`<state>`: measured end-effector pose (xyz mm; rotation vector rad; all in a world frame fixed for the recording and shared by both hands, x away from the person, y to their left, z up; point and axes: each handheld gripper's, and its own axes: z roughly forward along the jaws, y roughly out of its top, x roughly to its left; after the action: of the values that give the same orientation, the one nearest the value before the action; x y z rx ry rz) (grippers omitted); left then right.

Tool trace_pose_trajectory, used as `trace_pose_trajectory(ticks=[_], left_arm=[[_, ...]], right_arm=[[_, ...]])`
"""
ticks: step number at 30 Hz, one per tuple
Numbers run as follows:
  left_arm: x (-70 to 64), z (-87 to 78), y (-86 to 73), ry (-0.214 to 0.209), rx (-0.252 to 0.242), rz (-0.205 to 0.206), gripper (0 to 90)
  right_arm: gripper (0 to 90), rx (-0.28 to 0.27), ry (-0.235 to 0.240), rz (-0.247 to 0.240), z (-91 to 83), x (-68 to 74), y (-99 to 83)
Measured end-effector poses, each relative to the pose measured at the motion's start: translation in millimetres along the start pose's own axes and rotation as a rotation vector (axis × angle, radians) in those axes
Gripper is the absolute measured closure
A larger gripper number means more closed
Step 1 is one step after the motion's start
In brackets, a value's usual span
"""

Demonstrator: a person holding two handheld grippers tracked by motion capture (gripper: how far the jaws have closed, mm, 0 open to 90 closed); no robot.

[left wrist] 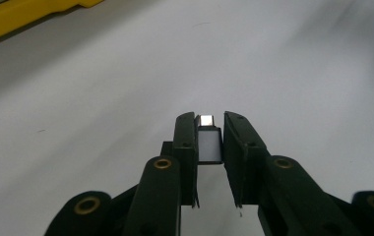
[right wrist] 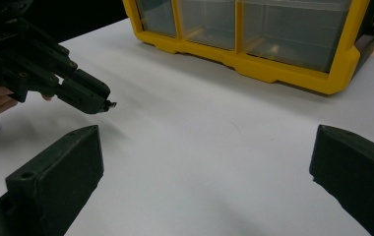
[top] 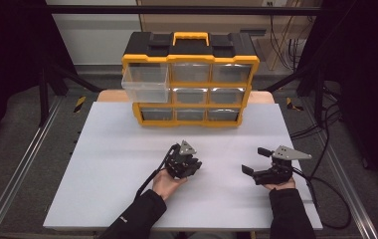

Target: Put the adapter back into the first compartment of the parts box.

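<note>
On white table (top: 127, 164), before yellow drawer cabinet (top: 189, 79): left gripper (left wrist: 209, 132) pinches small white plug (left wrist: 208, 142); right gripper (top: 254, 162) jaws spread wide, empty.

The drawer cabinet (top: 190, 79) stands at the far middle of the tabletop (top: 102, 169), its top left drawer (top: 145, 83) pulled out; nearer the person, the left claw (top: 193, 160) sits at centre; the right claw (top: 254, 160) lies to its right, well apart.

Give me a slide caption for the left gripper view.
Left gripper shut on a small white adapter above the white table.
</note>
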<state>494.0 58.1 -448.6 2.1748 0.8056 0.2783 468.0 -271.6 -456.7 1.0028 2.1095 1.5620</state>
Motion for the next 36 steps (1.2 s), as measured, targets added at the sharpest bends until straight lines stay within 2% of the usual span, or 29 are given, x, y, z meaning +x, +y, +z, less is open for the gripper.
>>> trace_pose_trajectory(ticks=[13,36], left_arm=[[6.3,-18.1,3.7,0.012,-0.013,0.005,75.4],[15.0,-47.9,12.4,0.008,-0.034,0.008,75.4]], right_arm=[[0.3,0.001,0.0,0.001,0.2,0.2,-0.1],[0.3,0.003,0.002,0.002,0.2,0.2,-0.1]])
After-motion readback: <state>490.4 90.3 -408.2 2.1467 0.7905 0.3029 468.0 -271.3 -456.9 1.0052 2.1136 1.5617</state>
